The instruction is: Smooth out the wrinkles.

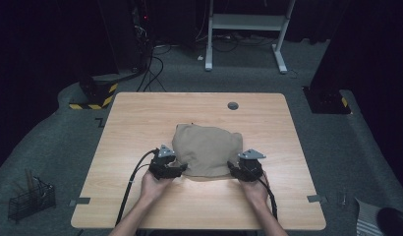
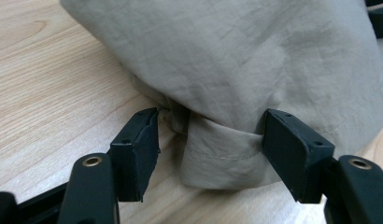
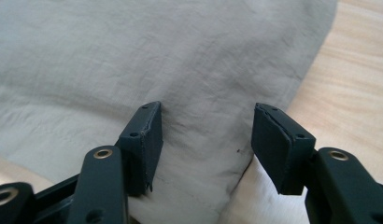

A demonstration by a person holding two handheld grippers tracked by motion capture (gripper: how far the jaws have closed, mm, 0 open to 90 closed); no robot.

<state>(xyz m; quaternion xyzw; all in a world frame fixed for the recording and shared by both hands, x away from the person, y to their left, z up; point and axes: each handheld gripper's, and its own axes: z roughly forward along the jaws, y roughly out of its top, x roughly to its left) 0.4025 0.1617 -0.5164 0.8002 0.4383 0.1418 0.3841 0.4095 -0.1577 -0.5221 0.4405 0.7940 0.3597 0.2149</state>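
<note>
You've got the cloth (image 1: 205, 150) sitting bunched near the middle of the table (image 1: 140, 123), a bit toward your side, with one gripper at each of its near corners.

Left gripper (image 2: 208, 149): spread wide, jaws on either side of a folded hem tab (image 2: 222, 156) that sticks out from under the heap. Nothing pinched yet. Right gripper (image 3: 206, 144): also spread, jaws over the cloth's near right corner, with the cloth edge running off onto bare wood just beside the right-hand jaw.

What I'd watch for from here:

- On the left, that tab is a small doubled-over bit. Close on it alone and you'll likely lift one layer while the rest of the heap stays put — or it just unrolls out of the pads.
- On the right, the jaws look to be above flat cloth rather than around an edge. If you close there without getting a pad under the fabric, they'll probably skid over the top and grab nothing, or pinch up a tiny wrinkle that slips.
- Uneven grabs — pull with one side held and the other not, and the whole bundle swings and drags across the wood.
</note>
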